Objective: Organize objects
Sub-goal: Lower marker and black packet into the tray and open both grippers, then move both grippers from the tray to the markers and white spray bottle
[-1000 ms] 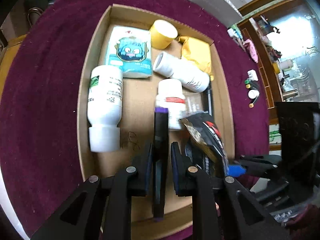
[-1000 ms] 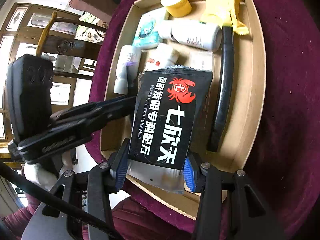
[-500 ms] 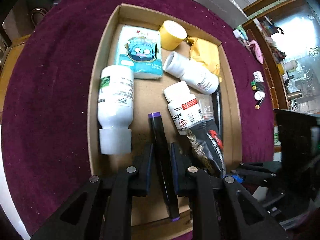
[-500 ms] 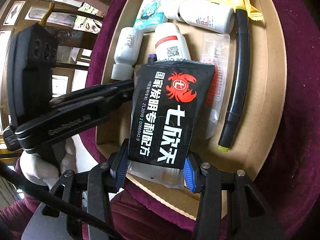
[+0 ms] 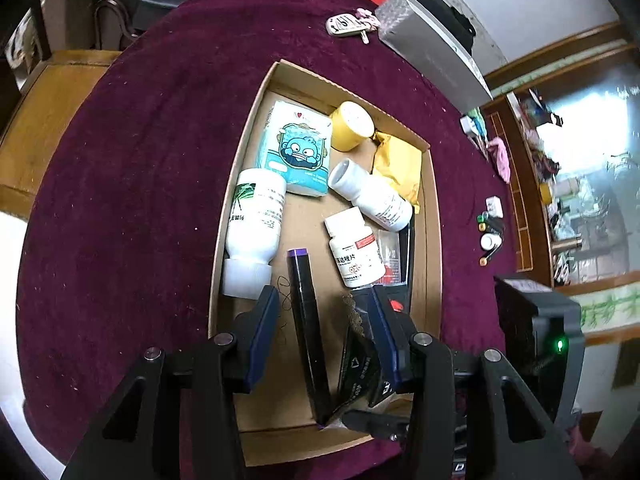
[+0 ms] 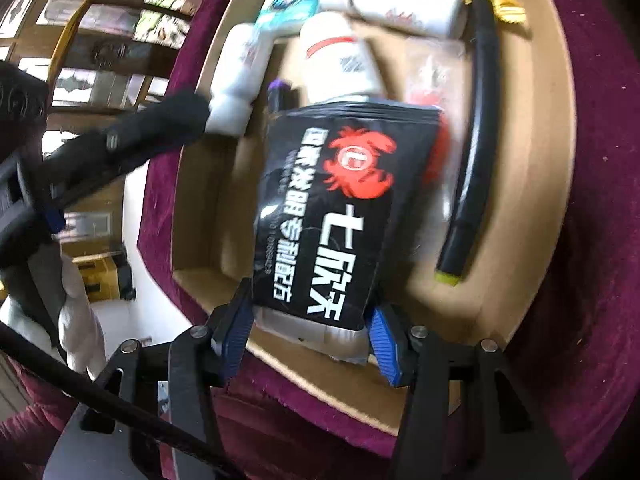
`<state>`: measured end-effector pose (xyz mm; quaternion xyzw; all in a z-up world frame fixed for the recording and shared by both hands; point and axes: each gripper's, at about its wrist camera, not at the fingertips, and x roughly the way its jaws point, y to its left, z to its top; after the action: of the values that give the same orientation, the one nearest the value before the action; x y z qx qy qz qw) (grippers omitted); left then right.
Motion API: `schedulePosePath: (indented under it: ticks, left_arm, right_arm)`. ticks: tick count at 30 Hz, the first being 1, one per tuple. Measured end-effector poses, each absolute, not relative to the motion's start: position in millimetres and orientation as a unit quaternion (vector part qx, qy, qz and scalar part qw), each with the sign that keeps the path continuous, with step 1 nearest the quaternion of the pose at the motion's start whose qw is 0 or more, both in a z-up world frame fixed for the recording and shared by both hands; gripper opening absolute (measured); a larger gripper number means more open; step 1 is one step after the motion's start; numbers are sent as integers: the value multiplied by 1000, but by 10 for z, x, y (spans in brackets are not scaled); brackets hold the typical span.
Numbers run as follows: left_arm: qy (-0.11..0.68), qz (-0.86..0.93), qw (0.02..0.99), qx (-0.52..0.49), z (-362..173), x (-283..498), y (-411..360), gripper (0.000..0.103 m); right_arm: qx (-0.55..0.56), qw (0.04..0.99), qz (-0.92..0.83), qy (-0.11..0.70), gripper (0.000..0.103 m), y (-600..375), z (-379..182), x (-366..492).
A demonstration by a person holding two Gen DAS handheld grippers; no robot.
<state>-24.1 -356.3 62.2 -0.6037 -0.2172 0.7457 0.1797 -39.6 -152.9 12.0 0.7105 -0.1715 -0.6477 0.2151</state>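
A cardboard box sits on a maroon cloth. In the left wrist view, a black marker with a purple end lies on the box floor. My left gripper hangs above the marker with its jaws opening and its pads clear of it. In the right wrist view, a black packet with a red crab logo lies between the jaws of my right gripper. Those jaws are opening too, and the packet's far end rests over the box. The same packet shows at the lower right of the left wrist view.
The box also holds three white bottles, a blue tissue pack, a yellow jar, a yellow packet and a second black marker. Keys, a silver box and small items lie on the cloth.
The left jaws have opened off the purple-ended marker, which now lies in the box, and that gripper has drawn back and up. The right jaws have widened around the black packet.
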Motion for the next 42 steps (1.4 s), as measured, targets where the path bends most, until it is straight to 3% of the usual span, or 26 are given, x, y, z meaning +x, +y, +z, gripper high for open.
schedulePosePath:
  ticks: [4, 20, 28, 42]
  left_arm:
    - [-242, 739, 176, -604, 590, -216, -3597, 47]
    - [-265, 742, 160, -594, 738, -163, -3259, 47]
    - [-243, 741, 210, -590, 918, -103, -2476, 47]
    - [-211, 707, 246, -628, 759, 122, -1065, 47]
  right_arm:
    - [705, 216, -652, -176, 53, -1496, 171, -305]
    - [662, 223, -669, -255, 57, -728, 406, 57]
    - [630, 169, -695, -303, 58, -110, 422, 190]
    - [591, 32, -704, -392, 59, 1999, 219, 787]
